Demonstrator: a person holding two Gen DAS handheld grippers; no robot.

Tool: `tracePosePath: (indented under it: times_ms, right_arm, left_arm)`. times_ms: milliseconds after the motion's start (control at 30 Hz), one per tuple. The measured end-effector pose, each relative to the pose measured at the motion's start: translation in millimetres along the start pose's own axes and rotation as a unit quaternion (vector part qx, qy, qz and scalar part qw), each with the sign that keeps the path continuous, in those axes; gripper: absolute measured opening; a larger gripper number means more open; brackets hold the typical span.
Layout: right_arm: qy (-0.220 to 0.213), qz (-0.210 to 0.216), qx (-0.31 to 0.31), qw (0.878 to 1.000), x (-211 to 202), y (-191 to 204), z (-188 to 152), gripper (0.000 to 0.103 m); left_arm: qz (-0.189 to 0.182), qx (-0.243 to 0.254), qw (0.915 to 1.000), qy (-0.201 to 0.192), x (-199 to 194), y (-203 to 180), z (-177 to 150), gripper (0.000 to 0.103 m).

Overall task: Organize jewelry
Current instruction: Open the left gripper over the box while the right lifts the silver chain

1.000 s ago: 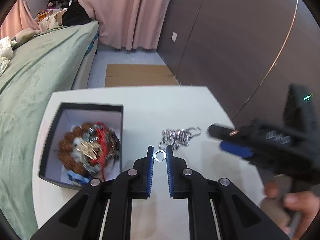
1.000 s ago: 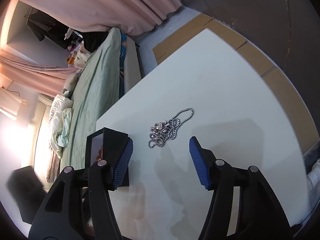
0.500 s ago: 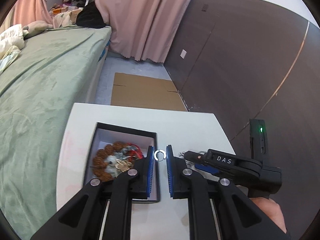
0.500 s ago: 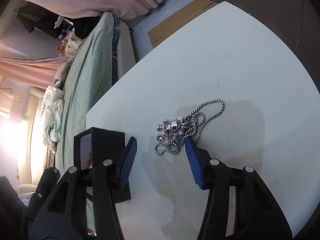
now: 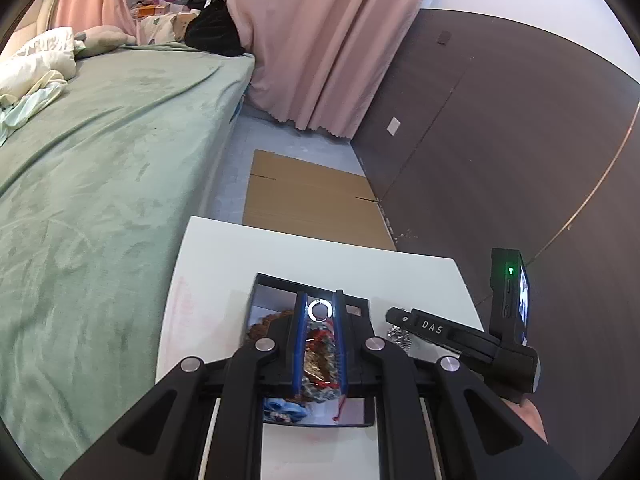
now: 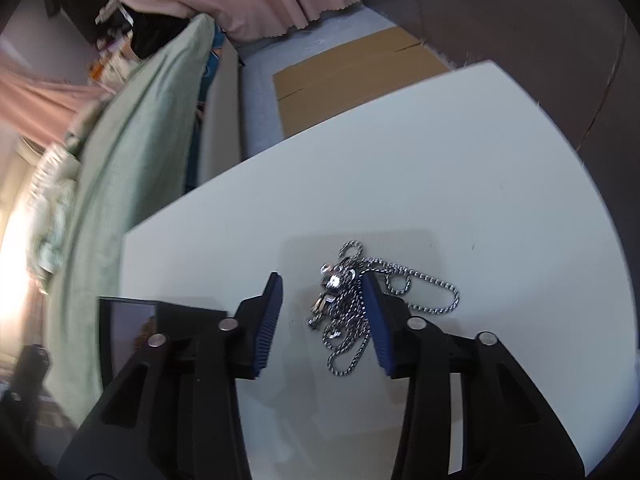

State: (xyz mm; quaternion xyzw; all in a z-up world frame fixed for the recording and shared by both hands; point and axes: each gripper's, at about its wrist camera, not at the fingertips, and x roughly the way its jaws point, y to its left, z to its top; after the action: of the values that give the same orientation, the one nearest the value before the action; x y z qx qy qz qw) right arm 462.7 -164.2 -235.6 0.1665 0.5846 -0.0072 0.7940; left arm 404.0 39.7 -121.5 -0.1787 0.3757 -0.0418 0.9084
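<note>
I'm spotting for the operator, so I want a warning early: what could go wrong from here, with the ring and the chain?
The silver ring is pinched only at the tips of the left tongs above the black box; it may slip and miss. The right tongs straddle only part of the tangled chain necklace, so its loops may trail and snag.

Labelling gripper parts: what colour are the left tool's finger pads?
Blue, ribbed pads on black fingers; clearest in the left wrist view.
</note>
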Motion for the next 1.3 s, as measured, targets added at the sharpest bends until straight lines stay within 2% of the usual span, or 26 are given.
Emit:
tracePosePath:
  times_ms: [100,133,200,333,500,567,600,633,767,933,1300]
  right_arm:
    - [-0.002,-0.038,-0.031,0.999,4,11,-3,0.033]
    - [-0.004,-0.054,-0.043,0.998,4,13,-5,0.025]
    - [-0.005,-0.069,-0.049,0.996,5,13,-7,0.019]
    - [0.014,-0.012,-0.018,1.0,1,2,-6,0.016]
    - [-0.01,0.039,0.002,0.999,-24,-4,-2,0.016]
    - [-0.024,0.057,0.001,0.998,-38,-2,-2,0.016]
    - [-0.03,0.063,0.0,0.998,-43,-2,-1,0.016]
    - [-0.037,0.07,-0.001,0.997,-49,-1,-1,0.016]
    - [-0.064,0.093,-0.006,0.994,-72,3,2,0.016]
    - [-0.09,0.099,-0.031,0.991,-102,15,2,0.016]
    - [-0.15,0.087,-0.078,0.982,-178,58,11,0.016]
  left_arm:
    - [0.008,-0.002,1.0,0.006,5,5,1,0.011]
    - [0.01,-0.002,0.9999,0.008,7,6,0,0.011]
    - [0.013,-0.003,0.9998,0.012,12,7,0,0.011]
    - [0.009,-0.008,0.9997,0.019,17,10,-2,0.011]
    - [-0.004,-0.02,0.9995,0.026,20,15,-1,0.013]
    - [-0.014,-0.027,0.999,0.032,21,18,0,0.024]
    - [-0.017,-0.032,0.9988,0.032,21,20,0,0.036]
    - [-0.017,-0.033,0.9988,0.03,20,20,0,0.043]
    - [-0.023,-0.03,0.9989,0.029,16,20,2,0.045]
    - [-0.033,-0.02,0.999,0.024,7,18,7,0.062]
    - [-0.043,-0.014,0.999,-0.001,-22,35,23,0.09]
